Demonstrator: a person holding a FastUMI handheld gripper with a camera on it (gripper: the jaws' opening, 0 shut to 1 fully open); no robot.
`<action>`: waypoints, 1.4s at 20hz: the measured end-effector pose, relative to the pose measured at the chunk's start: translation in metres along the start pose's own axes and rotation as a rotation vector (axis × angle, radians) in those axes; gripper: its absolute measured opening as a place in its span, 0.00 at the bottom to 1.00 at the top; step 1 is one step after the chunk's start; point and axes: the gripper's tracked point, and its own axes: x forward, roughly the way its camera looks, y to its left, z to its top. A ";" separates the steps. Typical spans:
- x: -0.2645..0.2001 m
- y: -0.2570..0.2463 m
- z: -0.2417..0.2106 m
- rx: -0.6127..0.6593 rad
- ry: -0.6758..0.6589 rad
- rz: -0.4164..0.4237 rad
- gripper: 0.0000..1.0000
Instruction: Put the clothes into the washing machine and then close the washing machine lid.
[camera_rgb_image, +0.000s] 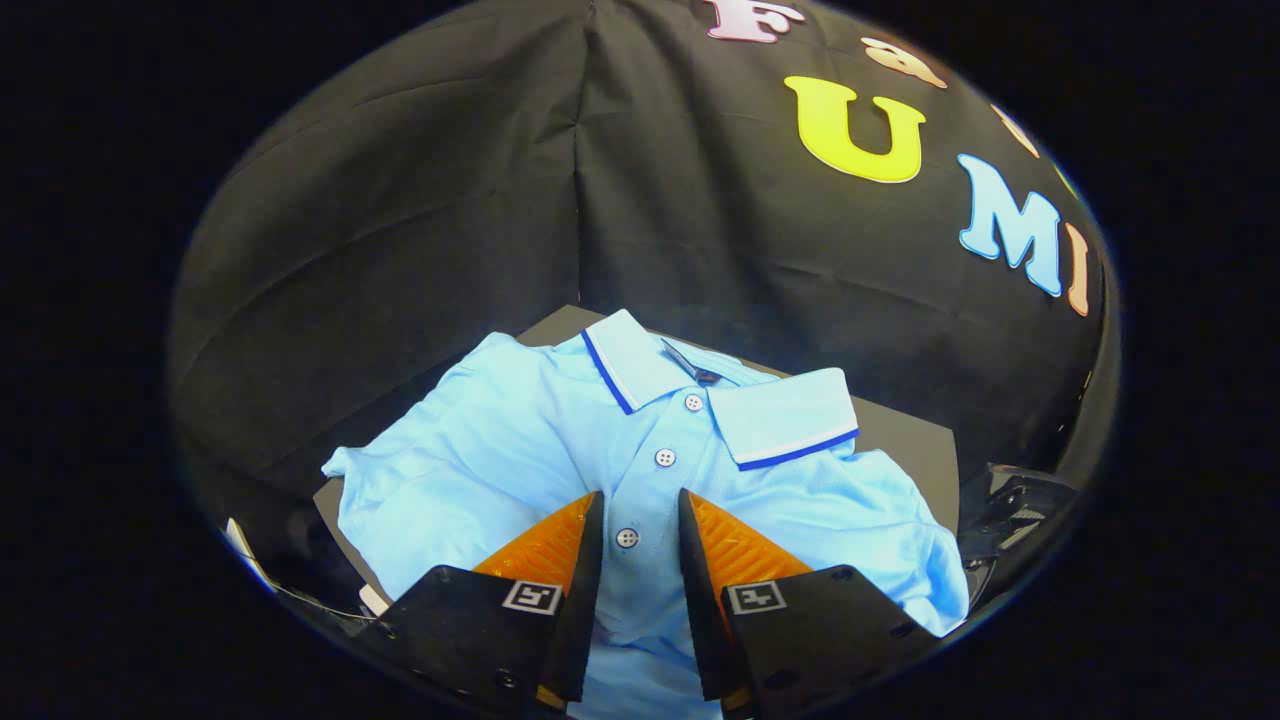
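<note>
A light blue polo shirt (500, 450) lies folded on a dark grey flat surface (915, 440). Its white collar, edged in dark blue, points away from me, and the button placket runs down the middle. My gripper (641, 497) hovers over the shirt's lower front. It stands open by a narrow gap, and the lowest button (627, 538) shows between the fingers. No fabric is pinched between them, and both fingertips rest close above the cloth on either side of the placket.
The booth's black cloth wall rises right behind the surface. A dark, shiny piece of equipment (1020, 500) sits beside the surface's right edge. A thin white edge (242, 548) shows low on the left.
</note>
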 end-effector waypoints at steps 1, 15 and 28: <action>0.000 0.000 0.001 -0.007 0.007 -0.001 0.54; -0.034 0.004 0.030 0.025 -0.207 0.023 0.01; -0.100 -0.027 0.065 0.066 -0.364 0.109 0.01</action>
